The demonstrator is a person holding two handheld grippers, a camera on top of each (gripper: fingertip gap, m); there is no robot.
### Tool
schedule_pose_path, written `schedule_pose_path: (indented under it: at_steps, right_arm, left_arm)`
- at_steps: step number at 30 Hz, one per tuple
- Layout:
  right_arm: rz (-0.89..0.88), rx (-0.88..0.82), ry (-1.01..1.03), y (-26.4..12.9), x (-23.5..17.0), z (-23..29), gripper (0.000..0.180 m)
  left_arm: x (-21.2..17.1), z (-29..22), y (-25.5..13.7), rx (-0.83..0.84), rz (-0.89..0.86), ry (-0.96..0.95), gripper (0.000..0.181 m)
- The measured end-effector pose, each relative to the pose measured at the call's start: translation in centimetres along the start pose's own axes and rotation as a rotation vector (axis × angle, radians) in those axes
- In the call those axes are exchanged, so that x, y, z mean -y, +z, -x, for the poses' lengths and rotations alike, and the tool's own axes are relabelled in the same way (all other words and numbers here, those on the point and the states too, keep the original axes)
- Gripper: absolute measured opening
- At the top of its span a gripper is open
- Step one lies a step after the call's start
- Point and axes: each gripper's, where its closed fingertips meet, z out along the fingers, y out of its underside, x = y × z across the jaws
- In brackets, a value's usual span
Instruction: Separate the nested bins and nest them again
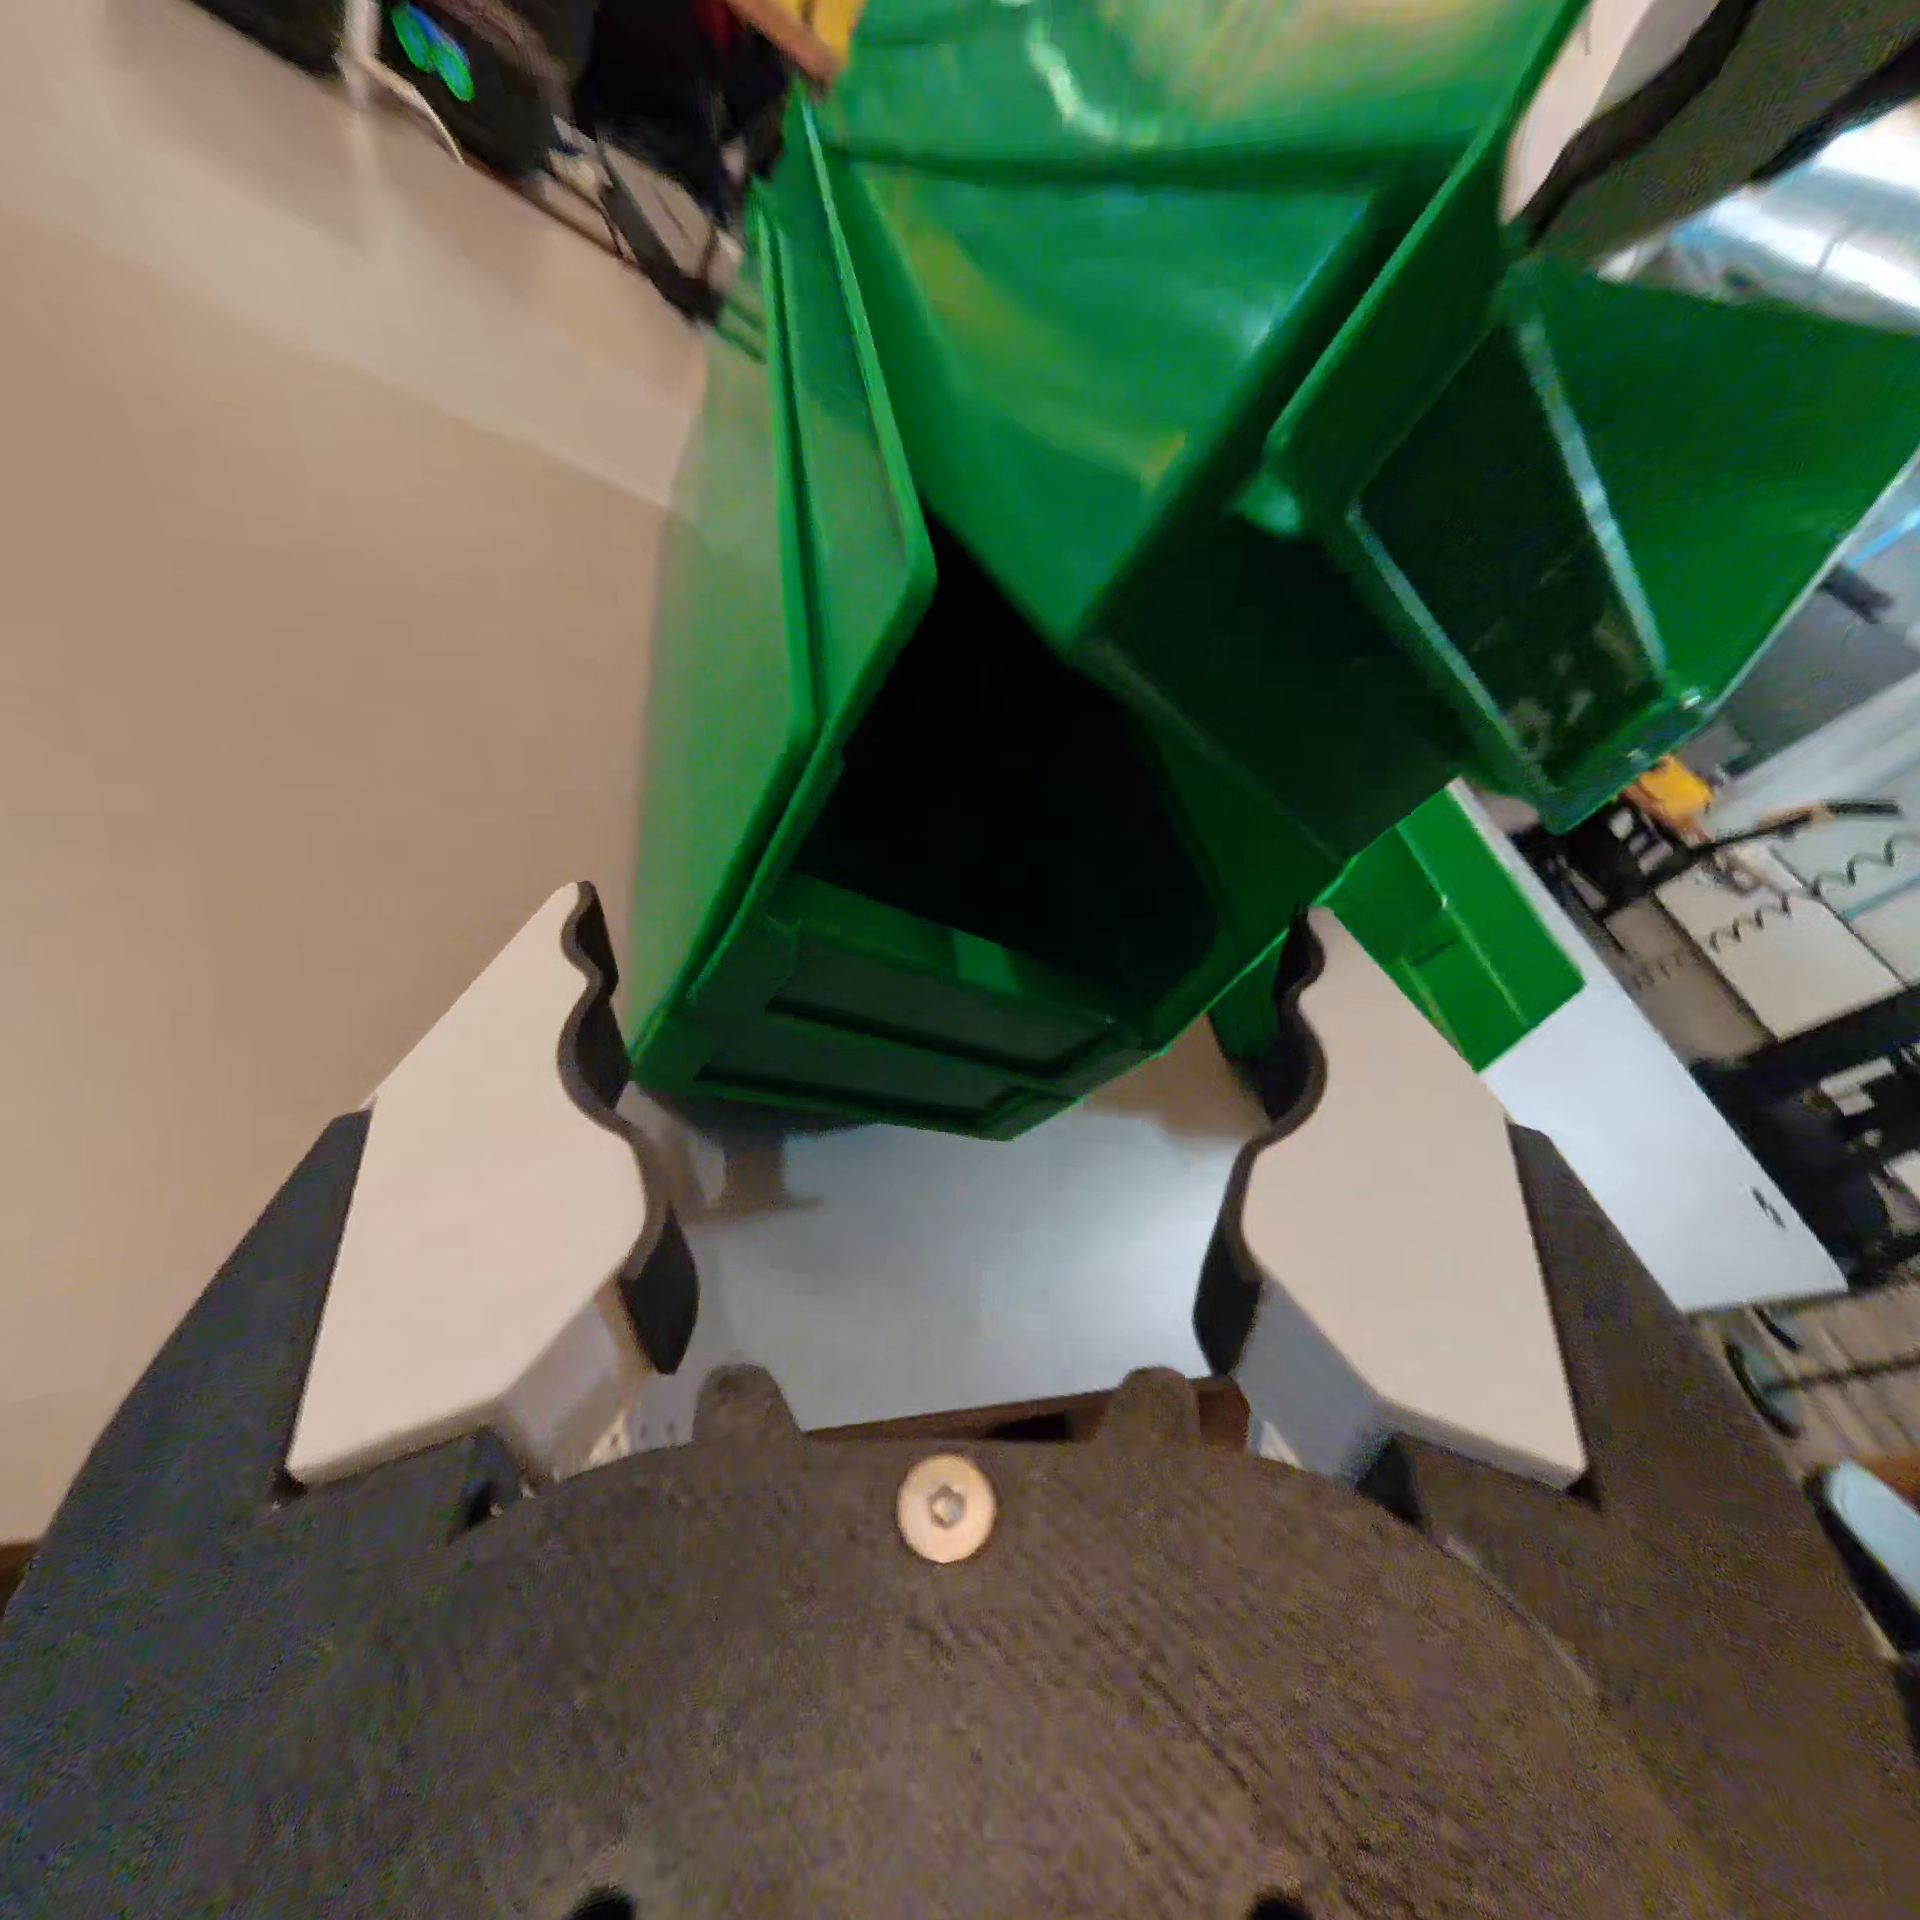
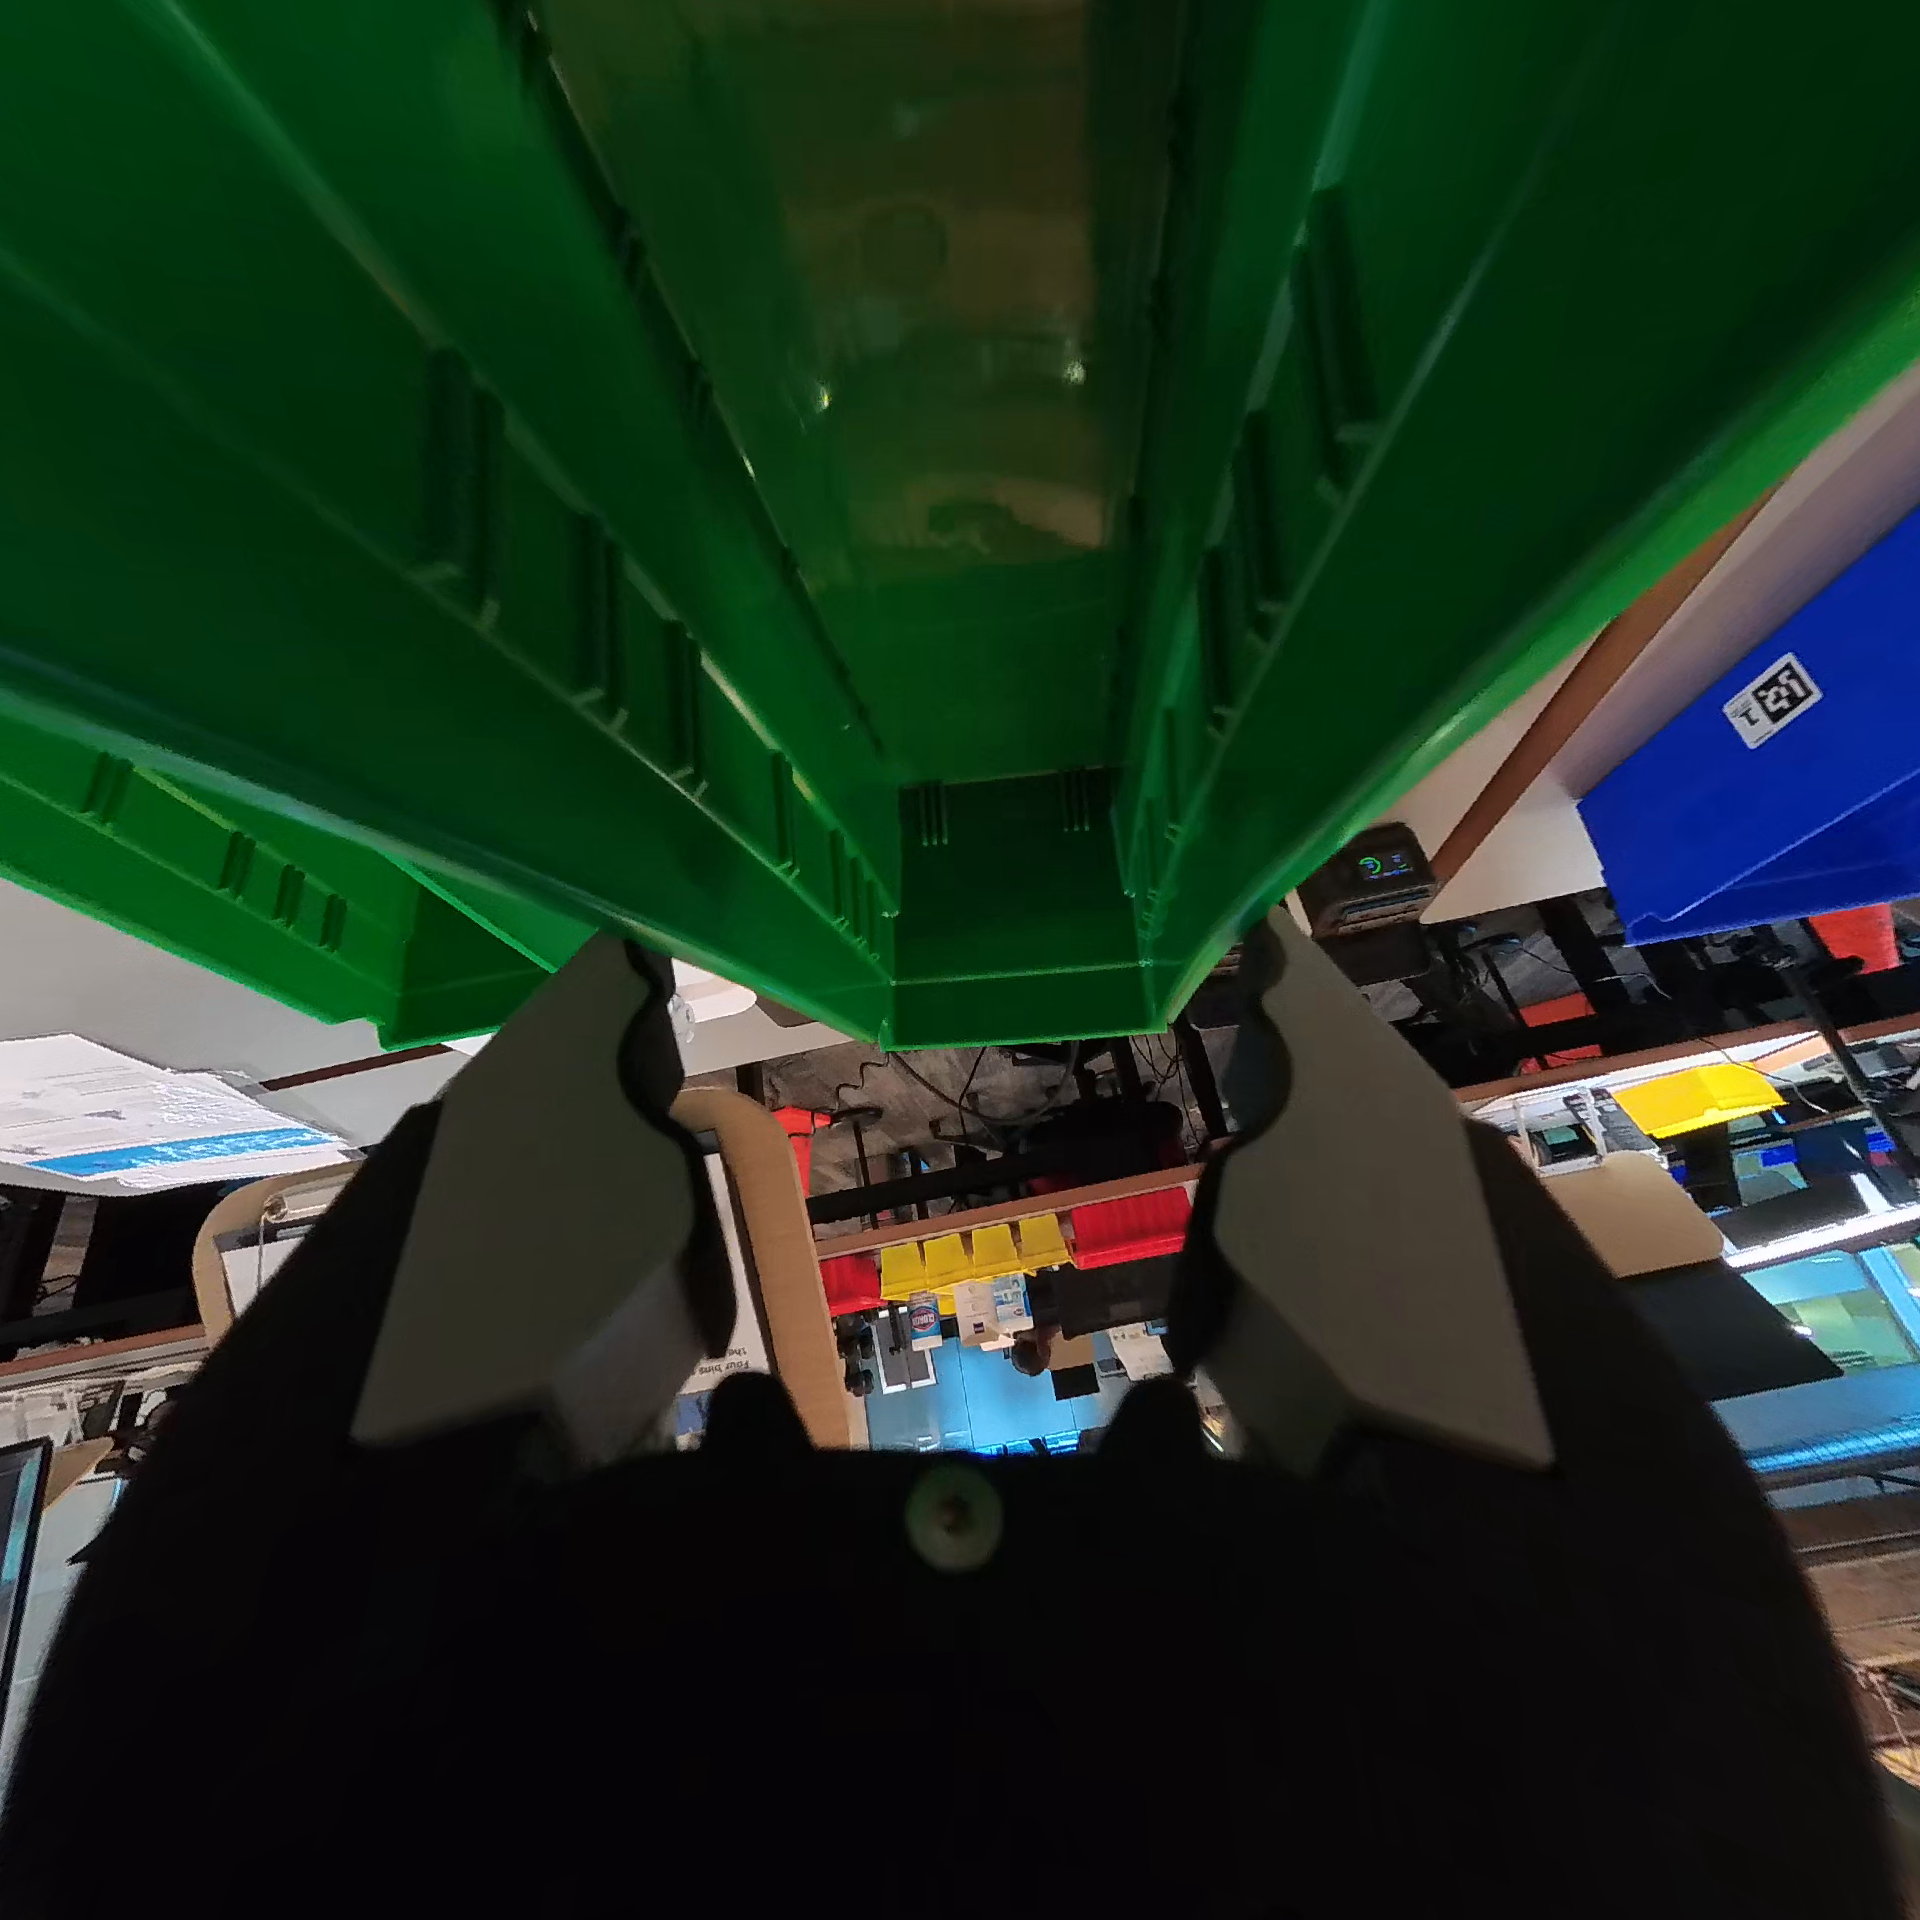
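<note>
Between the wide left claw (image 1: 945,997): lower green bin (image 1: 769,831), to be steadied. Right claw (image 2: 940,987), wide, under upper bin (image 2: 997,883).

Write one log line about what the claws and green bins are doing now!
left claw: open, around lower green bin end | right claw: open, at upper green bin edge | bins: partly nested, upper tilted
</note>
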Motion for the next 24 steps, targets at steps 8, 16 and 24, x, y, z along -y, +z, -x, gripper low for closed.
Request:
schedule_pose_path:
  at_steps: [8, 16, 24]
  right_arm:
    - [-0.008, -0.002, -0.003, 0.3, 0.5, -0.3, 0.110]
    - [-0.044, 0.034, 0.005, -0.2, 1.3, -0.4, 0.026]
    - [-0.092, -0.001, 0.173, 0.0, -0.2, -0.9, 0.044]
  left_arm:
    - [3.2, -1.6, -3.5, -0.026, -0.214, 0.074, 0.059]
    - [2.4, -3.2, -3.4, -0.163, -0.185, 0.039, 0.028]
    - [0.7, -3.2, -1.5, -0.221, -0.065, -0.017, 0.040]
